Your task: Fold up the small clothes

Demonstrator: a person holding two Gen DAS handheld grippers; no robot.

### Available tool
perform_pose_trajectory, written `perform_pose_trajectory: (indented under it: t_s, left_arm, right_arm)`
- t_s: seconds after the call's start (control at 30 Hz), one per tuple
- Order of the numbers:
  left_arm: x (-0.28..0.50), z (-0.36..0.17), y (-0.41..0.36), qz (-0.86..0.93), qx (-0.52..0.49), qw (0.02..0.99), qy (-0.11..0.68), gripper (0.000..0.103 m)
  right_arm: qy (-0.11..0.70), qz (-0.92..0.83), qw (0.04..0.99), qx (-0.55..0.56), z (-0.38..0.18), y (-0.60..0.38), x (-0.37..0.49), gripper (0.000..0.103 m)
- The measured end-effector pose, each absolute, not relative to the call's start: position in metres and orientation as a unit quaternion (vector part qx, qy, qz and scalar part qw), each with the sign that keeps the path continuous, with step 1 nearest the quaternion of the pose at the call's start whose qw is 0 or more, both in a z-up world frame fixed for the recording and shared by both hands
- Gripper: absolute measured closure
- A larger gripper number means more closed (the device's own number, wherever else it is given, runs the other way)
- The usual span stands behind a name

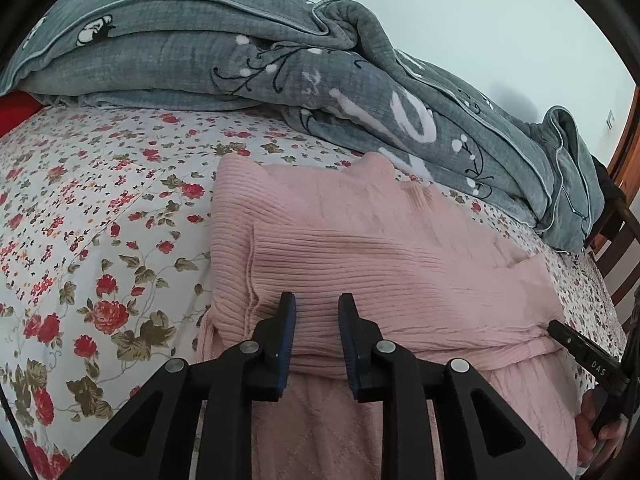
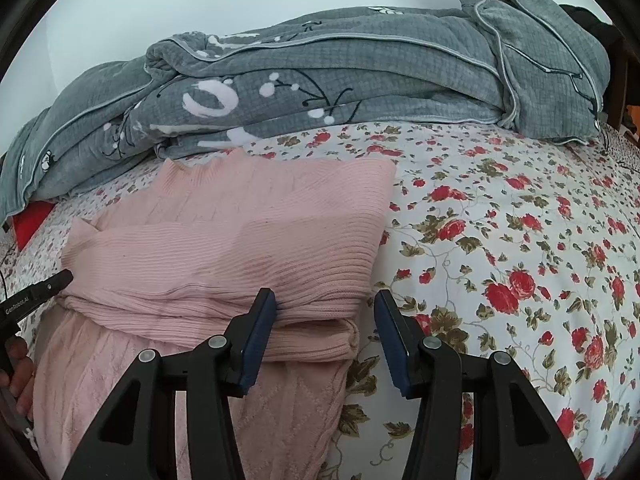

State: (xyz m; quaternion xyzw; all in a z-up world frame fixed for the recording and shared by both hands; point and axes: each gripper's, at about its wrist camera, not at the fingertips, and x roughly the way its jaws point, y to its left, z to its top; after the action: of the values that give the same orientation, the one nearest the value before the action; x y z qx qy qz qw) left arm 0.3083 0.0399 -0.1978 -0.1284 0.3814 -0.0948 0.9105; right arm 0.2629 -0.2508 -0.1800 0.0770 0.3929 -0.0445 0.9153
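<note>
Here, a pink ribbed knit sweater [image 1: 360, 248] lies partly folded on a bed covered by a white sheet printed with red roses [image 1: 100, 240]. Its upper part has been doubled over toward the near edge, making a thick fold, and a lower layer with a cable pattern hangs down toward the cameras.

The left gripper [image 1: 317, 312] hovers at the near fold of the sweater. Its blue-padded fingers stand a small gap apart, and pink knit shows between them; they are not pinching anything.

The right gripper [image 2: 326, 308] sits at the sweater's right-hand corner. Its fingers are spread wide. The left finger touches or nearly touches the folded edge, while the other stands over the flowered sheet just beside the garment.

Behind the sweater, a rumpled grey quilt [image 2: 360, 72] with white and black flower markings is heaped along the far side of the bed, against a pale wall [image 2: 200, 0]. A scrap of red fabric [image 1: 16, 110] peeks out beneath the quilt's end.
</note>
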Motion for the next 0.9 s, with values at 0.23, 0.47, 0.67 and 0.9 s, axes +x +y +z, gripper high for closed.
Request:
perform_pose_trajectory:
  t_s: [0.23,0.47,0.67,0.9]
  left_arm:
    - [0.3061,-0.1959,0.0348,-0.097,-0.113,0.914,0.378,0.07]
    - [0.3062,-0.1954,0.0316,-0.095,-0.101,0.916,0.377,0.064]
    - [0.3062,-0.1959,0.0317,-0.096,-0.102,0.915,0.378,0.063]
    - [0.3059,-0.196,0.0313,-0.097,-0.101,0.915,0.377,0.06]
  right_arm:
    - [0.394,-0.046,0.914,0.082,-0.1803,-0.2519,0.2628,0.049]
    - [0.395,-0.047,0.913,0.085,-0.1806,-0.2529,0.2633,0.047]
    - [0.396,-0.047,0.913,0.085,-0.1806,-0.2536,0.2634,0.047]
    - [0.396,-0.047,0.913,0.087,-0.1812,-0.2543,0.263,0.046]
